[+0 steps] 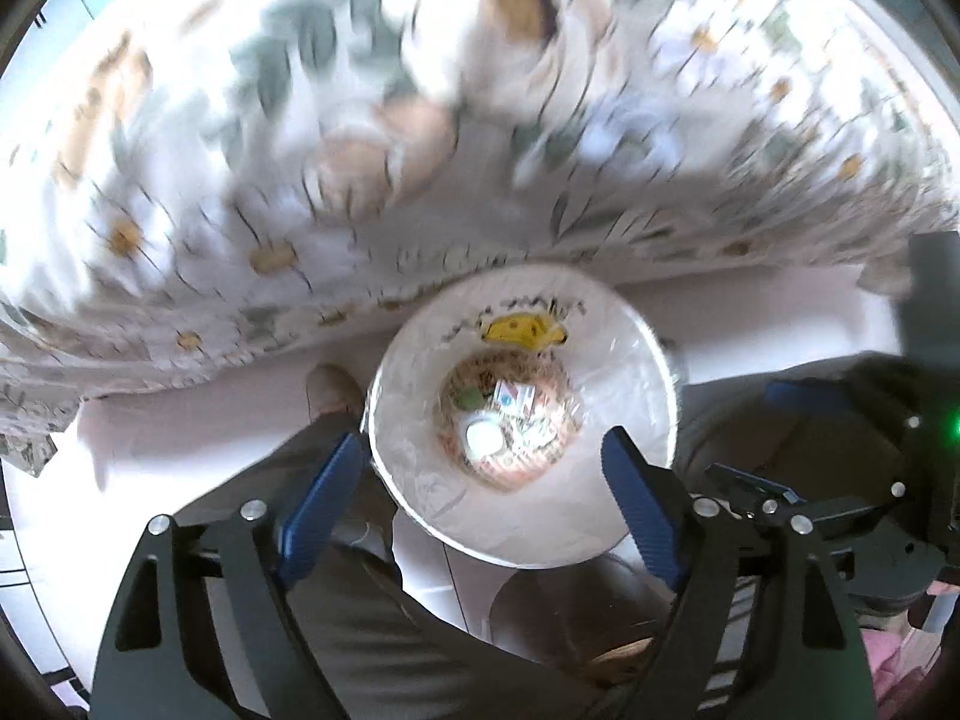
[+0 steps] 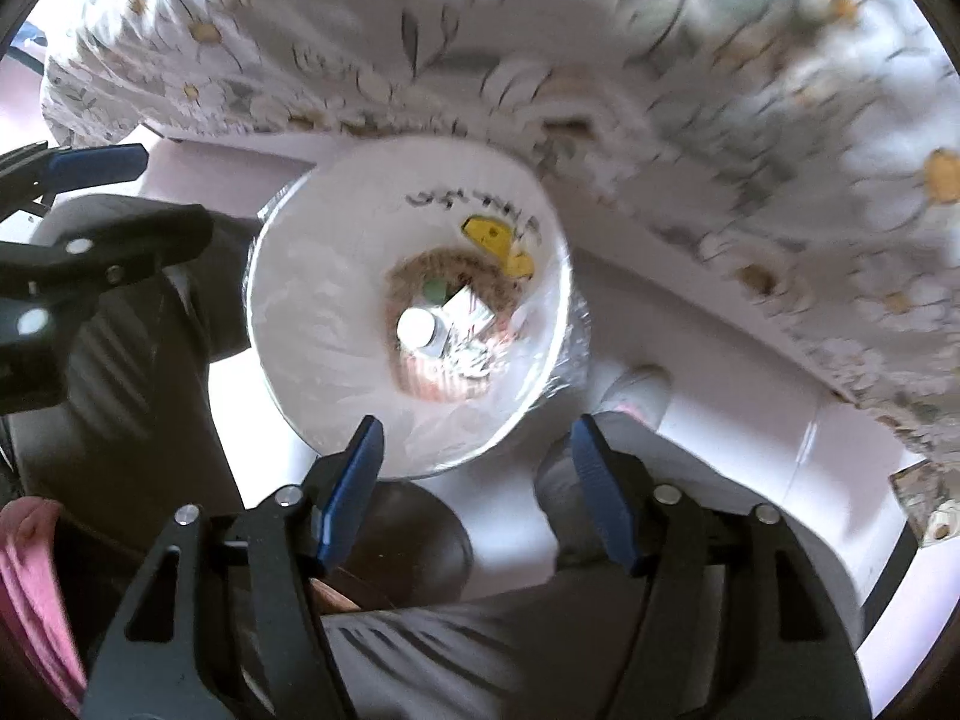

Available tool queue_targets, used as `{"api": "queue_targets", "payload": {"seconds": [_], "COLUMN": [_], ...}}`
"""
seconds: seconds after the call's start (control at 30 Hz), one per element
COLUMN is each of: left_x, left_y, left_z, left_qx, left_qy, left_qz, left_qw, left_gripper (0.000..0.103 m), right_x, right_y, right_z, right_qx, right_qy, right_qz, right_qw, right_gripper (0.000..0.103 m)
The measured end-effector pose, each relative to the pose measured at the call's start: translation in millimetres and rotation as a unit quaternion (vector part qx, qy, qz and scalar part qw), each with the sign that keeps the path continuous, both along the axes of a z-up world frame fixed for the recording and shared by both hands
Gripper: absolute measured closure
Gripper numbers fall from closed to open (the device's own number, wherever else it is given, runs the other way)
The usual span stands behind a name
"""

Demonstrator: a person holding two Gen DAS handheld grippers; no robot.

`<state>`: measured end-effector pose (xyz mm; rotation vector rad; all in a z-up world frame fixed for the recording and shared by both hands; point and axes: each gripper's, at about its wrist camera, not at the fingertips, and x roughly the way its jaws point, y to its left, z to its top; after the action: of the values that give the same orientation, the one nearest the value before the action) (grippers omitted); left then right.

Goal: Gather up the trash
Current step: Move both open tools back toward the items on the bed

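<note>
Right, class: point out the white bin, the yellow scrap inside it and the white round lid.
white bin (image 1: 414, 456), left wrist view, bare inner wall.
yellow scrap (image 1: 522, 331), left wrist view, its middle.
white round lid (image 2: 415, 327), right wrist view, its flat top.

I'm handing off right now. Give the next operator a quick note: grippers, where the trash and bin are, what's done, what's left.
Left gripper: open, holding nothing, above the white lined bin.
Right gripper: open, holding nothing, above the same bin.
Done: bin bottom already holds trash, including a white cap and small carton.
Left: table with floral cloth is too blurred to tell what remains; check it.
</note>
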<state>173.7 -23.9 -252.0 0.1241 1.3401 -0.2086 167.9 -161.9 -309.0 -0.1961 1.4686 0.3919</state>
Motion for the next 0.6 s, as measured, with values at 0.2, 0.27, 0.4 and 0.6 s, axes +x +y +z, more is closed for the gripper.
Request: {"api": "queue_targets", "payload": {"seconds": [0.2, 0.27, 0.4, 0.6], "left_x": [6.6, 10.3, 23.8, 54.1], "left_y": [-3.5, -5.1, -5.9, -1.6], "left_z": [53.7, 72.3, 106.1, 152.0], "left_qx": [-0.01, -0.012, -0.007, 0.006], "left_qy": [-0.039, -0.056, -0.089, -0.135], "left_qz": [-0.01, -0.014, -0.01, 0.005], "left_qw": [0.9991, 0.9983, 0.9959, 0.9908], "left_gripper": [0.013, 0.012, 0.011, 0.011], "right_x": [8.2, 10.5, 21.7, 43.7], "right_y": [-9.4, -14.4, -23.2, -35.8], "right_z": [57.2, 76.1, 113.8, 175.9], "right_qx": [-0.003, -0.005, -0.001, 0.0], "right_qy": [-0.052, -0.073, -0.108, -0.171], "right_qz": [0.01, 0.009, 0.009, 0.001], "right_qw": [0.999, 0.997, 0.994, 0.985], "right_gripper": [0.033, 0.031, 0.031, 0.028]}}
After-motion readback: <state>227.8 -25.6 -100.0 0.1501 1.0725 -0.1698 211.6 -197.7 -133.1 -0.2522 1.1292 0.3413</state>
